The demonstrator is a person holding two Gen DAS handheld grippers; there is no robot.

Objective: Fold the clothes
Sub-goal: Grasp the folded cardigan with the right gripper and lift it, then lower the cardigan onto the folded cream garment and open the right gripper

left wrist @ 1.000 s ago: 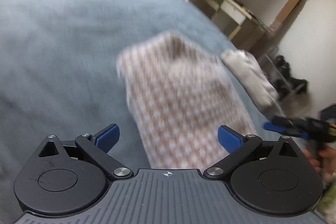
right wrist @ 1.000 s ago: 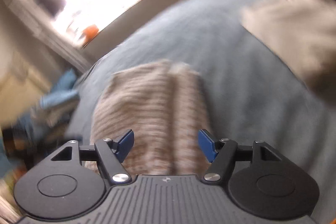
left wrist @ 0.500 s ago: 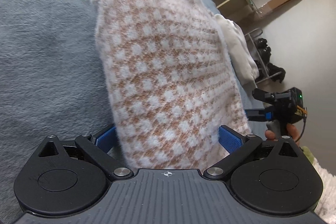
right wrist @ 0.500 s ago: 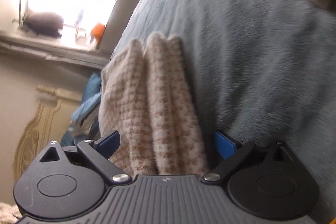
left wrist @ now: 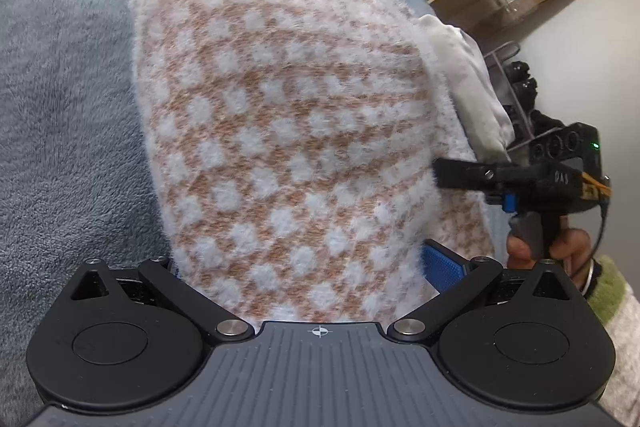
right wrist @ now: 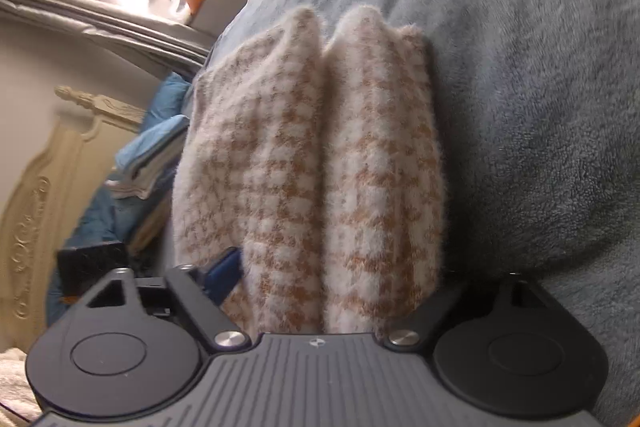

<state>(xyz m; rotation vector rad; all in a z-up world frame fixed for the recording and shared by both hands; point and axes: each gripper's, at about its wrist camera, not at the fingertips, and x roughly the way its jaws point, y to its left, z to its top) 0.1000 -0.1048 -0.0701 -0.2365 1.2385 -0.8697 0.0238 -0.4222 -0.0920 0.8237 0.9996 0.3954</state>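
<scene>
Garment: a fuzzy cream-and-tan houndstooth knit (left wrist: 288, 131), folded into a thick bundle, fills the centre of both wrist views and lies on a grey-blue fleece blanket (left wrist: 64, 115).
Fold: in the right wrist view the knit (right wrist: 312, 163) shows two rounded rolls side by side with a seam between them, running up the middle of the frame.
Left gripper (left wrist: 298, 263): jaws spread wide, the bundle's near edge sitting between them; only the right blue pad shows, the left one is buried in fabric. Whether the pads press the knit I cannot tell.
Right gripper (right wrist: 332, 271): jaws likewise wide, straddling both rolls; a blue pad shows at lower left, the other is hidden behind the knit.
Right hand (left wrist: 560, 251): seen at the right edge of the left wrist view, gripping the tool's handle.
Other cloth: a white garment (left wrist: 472, 87) lies just beside the knit, upper right.
Writing: none readable; a green light glows on the right tool.
</scene>
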